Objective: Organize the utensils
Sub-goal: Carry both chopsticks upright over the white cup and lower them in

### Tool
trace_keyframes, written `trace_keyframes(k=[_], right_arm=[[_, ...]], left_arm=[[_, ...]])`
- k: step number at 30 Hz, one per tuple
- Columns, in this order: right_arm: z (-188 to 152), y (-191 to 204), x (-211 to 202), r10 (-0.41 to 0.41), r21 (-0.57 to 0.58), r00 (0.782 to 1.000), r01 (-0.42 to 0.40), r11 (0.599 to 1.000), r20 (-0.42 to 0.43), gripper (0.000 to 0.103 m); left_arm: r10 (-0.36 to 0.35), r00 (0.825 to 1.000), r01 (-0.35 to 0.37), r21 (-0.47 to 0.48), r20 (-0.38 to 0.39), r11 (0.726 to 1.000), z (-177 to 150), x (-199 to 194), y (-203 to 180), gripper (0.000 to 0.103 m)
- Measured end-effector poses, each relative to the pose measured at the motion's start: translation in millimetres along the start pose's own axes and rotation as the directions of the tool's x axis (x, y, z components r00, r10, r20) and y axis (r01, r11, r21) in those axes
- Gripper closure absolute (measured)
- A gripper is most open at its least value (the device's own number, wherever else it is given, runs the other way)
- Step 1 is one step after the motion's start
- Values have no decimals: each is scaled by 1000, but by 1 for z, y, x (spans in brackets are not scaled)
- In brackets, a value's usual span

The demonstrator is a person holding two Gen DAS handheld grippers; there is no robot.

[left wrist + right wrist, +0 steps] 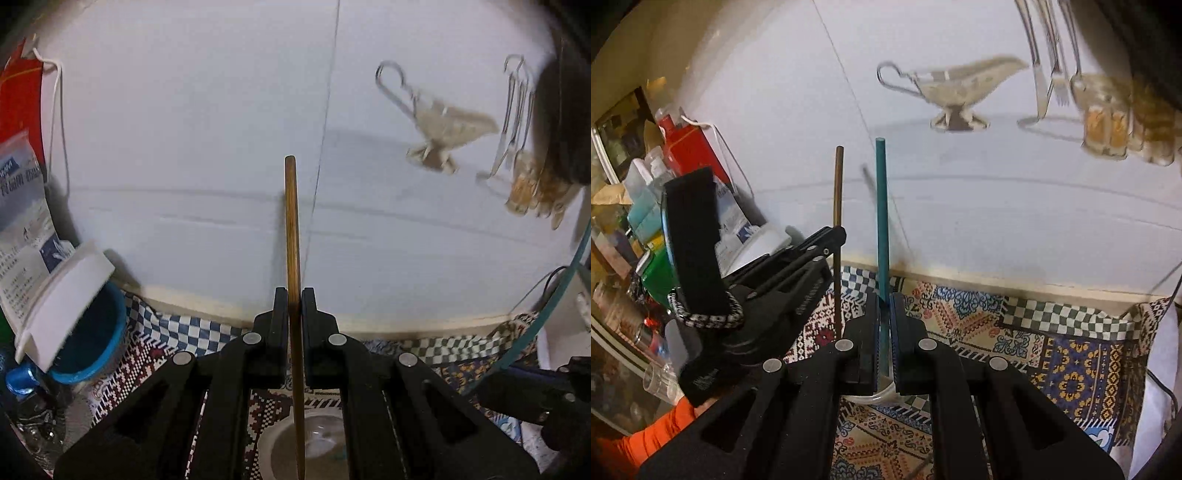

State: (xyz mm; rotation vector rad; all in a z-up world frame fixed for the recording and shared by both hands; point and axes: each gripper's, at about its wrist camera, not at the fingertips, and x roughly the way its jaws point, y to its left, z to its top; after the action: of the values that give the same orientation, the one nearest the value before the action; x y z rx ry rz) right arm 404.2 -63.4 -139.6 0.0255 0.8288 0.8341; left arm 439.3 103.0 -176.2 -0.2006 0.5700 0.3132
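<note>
Chopsticks: left tool (294,295) is pinching brown chopstick (291,221) upright; right tool (885,299) is pinching teal chopstick (881,206) upright, both sticking up over patterned cloth (1052,350) on the surface near white wall (184,147).

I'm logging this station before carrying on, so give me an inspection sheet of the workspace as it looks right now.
Surface: patterned cloth against a white wall.
Job's things: brown stick and teal stick, both upright; glass cup below the left gripper.
Clutter: blue cup, white holder, red box, bottles.
Grippers: left gripper shut on the brown stick; right gripper shut on the teal stick.
Cables: white cord; dark cable.
Surroundings: gravy boat, hanging cutlery, orange sleeve.
</note>
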Motion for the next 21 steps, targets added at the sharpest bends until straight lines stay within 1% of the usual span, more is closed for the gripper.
trace_keyframes(k=[3, 8, 11, 15, 21], right_arm=[[-3, -2, 9, 4, 3, 1000, -4, 1000, -29, 98], [-7, -3, 20, 1, 7, 998, -1, 1000, -68, 98], [-11, -6, 28, 1, 14, 996, 0, 1000, -93, 98], [-15, -5, 36, -7, 10, 993, 9, 1000, -119, 98], [-20, 1, 44, -24, -8, 988, 23, 1000, -152, 97]], left_arm=[[7, 1000, -7, 2, -21, 1000, -8, 8, 3, 98], [-4, 998, 5, 14, -69, 1000, -22, 9, 8, 98], [-28, 994, 29, 8, -103, 1000, -29, 3, 10, 98], [-53, 985, 53, -5, -165, 999, -37, -2, 16, 98], [-62, 976, 66, 12, -209, 998, -49, -13, 18, 98]])
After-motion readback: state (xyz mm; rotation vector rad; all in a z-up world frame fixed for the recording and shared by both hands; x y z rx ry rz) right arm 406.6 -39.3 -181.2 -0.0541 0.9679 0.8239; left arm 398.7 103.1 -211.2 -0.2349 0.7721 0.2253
